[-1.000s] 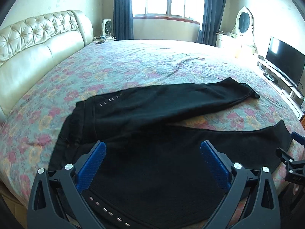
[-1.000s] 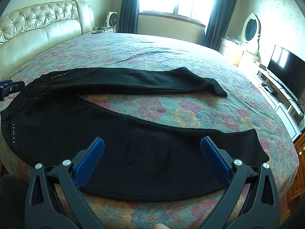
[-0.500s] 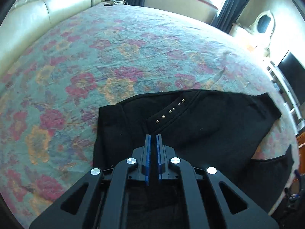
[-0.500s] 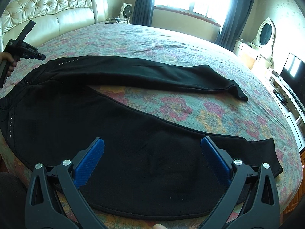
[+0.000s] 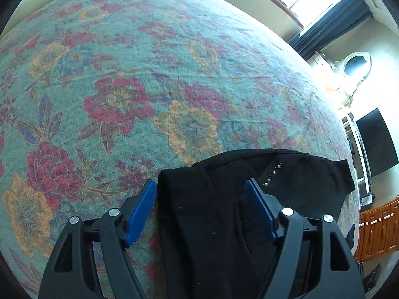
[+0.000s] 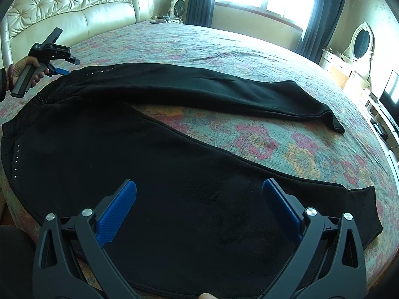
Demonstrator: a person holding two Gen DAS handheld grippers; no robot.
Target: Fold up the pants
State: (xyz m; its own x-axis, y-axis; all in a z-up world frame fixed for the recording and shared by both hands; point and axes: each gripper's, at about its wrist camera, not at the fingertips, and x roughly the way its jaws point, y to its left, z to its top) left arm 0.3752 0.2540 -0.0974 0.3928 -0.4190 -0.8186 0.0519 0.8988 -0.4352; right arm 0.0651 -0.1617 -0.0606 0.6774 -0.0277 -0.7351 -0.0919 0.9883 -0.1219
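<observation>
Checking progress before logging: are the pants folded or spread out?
Spread out: in the right wrist view both legs of the pants lie apart on the bed.

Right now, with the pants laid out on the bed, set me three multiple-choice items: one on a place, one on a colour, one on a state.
1. Where are the left tongs?
A. at the waist end of the pants
B. at a leg cuff
C. over the television

2. What colour are the pads of the right tongs?
A. red
B. blue
C. white

3. How do the two legs lie on the bedspread?
A. stacked one on the other
B. rolled up
C. spread apart in a V

Key: 1 A, the left wrist view shows the waist corner, with its row of studs, between the opening jaws, the pads not pressing on it. 2 B, both pads show blue against black arms. 3 C, flowered bedspread shows between the far leg and the near leg.
</observation>
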